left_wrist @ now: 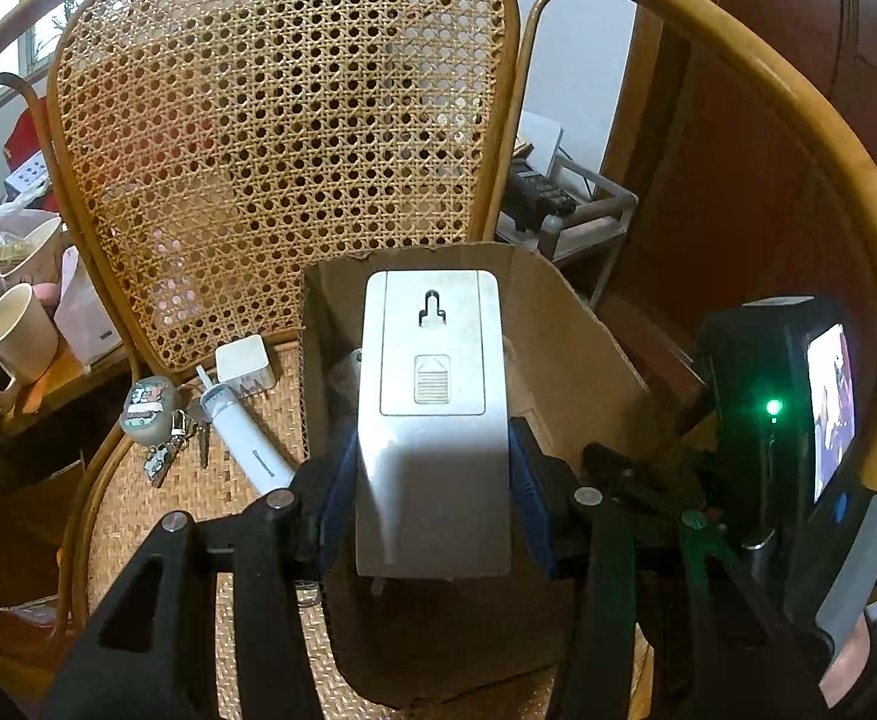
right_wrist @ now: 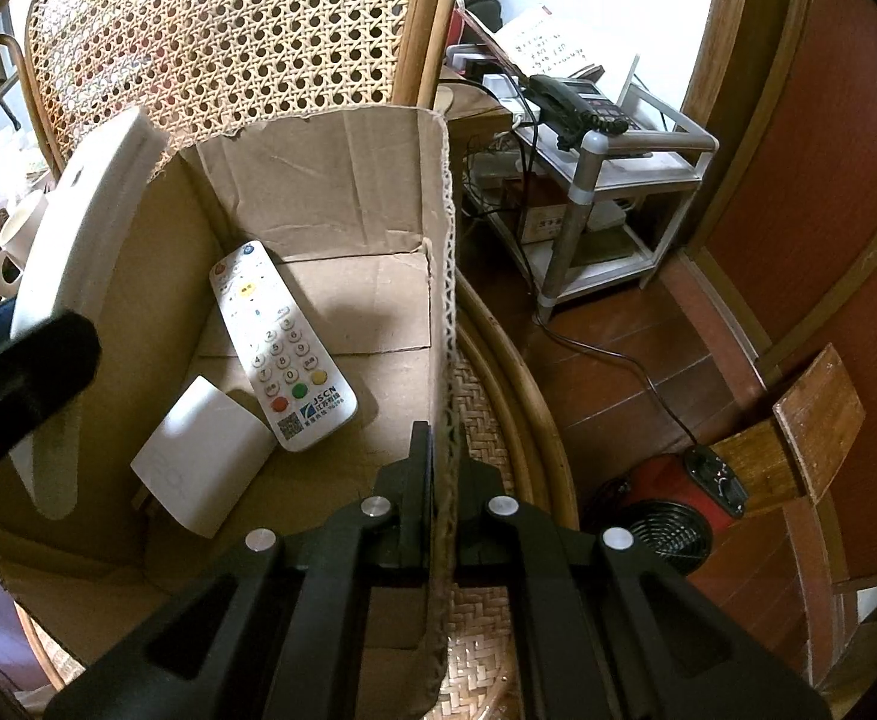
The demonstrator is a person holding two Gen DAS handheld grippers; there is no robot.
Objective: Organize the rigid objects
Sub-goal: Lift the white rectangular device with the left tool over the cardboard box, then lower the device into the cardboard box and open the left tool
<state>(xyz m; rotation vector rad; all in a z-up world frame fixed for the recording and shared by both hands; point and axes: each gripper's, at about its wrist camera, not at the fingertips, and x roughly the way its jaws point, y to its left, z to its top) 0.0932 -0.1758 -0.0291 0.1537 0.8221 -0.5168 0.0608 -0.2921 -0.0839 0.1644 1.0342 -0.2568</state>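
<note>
My left gripper [left_wrist: 432, 492] is shut on a white plastic device [left_wrist: 432, 408] with a hanging slot on its back, held above the open cardboard box [left_wrist: 564, 336]. The same device [right_wrist: 72, 240] shows at the left of the right wrist view, over the box's left side. My right gripper [right_wrist: 443, 474] is shut on the box's right wall [right_wrist: 445, 276], pinching the cardboard edge. Inside the box lie a white remote control [right_wrist: 279, 348] and a small white box [right_wrist: 204, 456]. On the chair seat left of the box lie a white tube [left_wrist: 246, 438], a white adapter [left_wrist: 243, 363] and a key bunch [left_wrist: 156, 420].
The box stands on a woven rattan chair [left_wrist: 276, 120] with a cane back. A cream mug [left_wrist: 15, 342] and bags sit on a table at left. Right of the chair are a metal shelf with a telephone [right_wrist: 582, 102], a cable and a red fan heater [right_wrist: 672, 510] on the wooden floor.
</note>
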